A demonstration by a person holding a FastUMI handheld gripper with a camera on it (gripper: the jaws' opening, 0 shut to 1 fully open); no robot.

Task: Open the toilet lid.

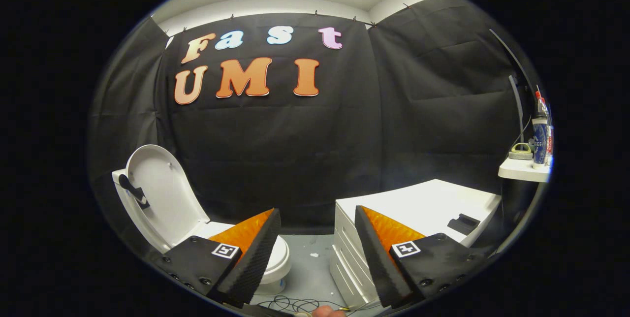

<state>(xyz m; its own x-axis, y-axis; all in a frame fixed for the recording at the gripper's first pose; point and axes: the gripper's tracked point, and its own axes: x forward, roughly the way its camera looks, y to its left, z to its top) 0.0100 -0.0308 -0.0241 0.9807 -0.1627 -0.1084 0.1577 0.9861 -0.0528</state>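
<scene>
My tool (315,238) is spread wide and holding nothing; between the two fingers I see only grey floor (310,268) and the black cloth wall. The fingers touch nothing.

The toilet (275,258) sits at about ten o'clock from the tool, beyond my left finger, which covers part of the bowl. Its lid (160,191) is already up, standing nearly upright and leaning back against the cloth wall, with its pale underside facing me. A dark hinge piece (132,190) shows near the lid's left edge. The rounded front of the bowl peeks out just right of my left finger.

At two o'clock, beyond my right finger, stands a white cabinet (344,243) with drawer fronts facing the toilet. Its top surface is bare apart from a small dark object (463,223) near the right end.

Farther off at three o'clock, a small white shelf (522,169) carries a bottle (540,140) and a roll of tape (520,151).

Down at six o'clock, thin dark cables (290,303) loop on the floor, and a fingertip (327,312) of my hand shows at the bottom.
</scene>
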